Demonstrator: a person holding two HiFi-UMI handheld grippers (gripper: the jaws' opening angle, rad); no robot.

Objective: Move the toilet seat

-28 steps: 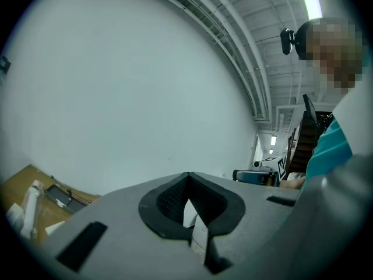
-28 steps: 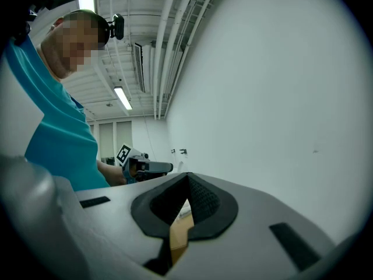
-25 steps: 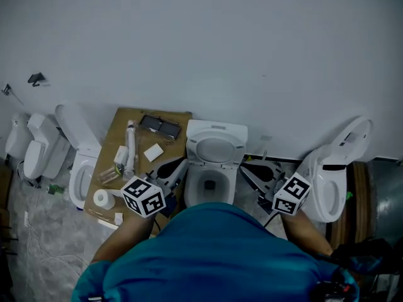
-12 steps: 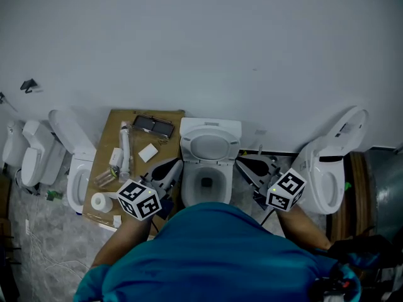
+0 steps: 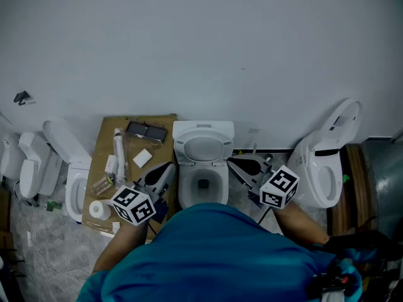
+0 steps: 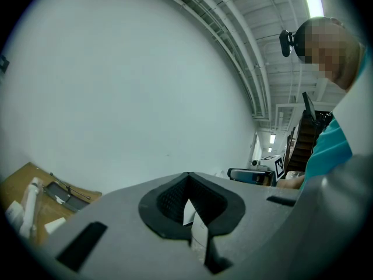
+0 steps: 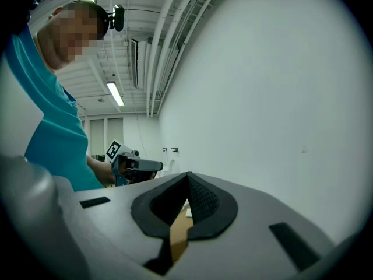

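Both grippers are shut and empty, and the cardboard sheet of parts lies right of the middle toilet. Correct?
No. The head view shows the cardboard sheet left of the middle toilet, beside the left gripper. It and the right gripper are indeed shut and empty.

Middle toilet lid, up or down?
Up. In the head view the lid leans back at the tank and the bowl lies uncovered, drain visible.

On my screen the wearer's teal shirt (image 5: 214,250) hides the front rim of the middle toilet (image 5: 203,148), the left edge crops another toilet (image 5: 7,159), and the bits on the cardboard (image 5: 160,148) are too small to name.
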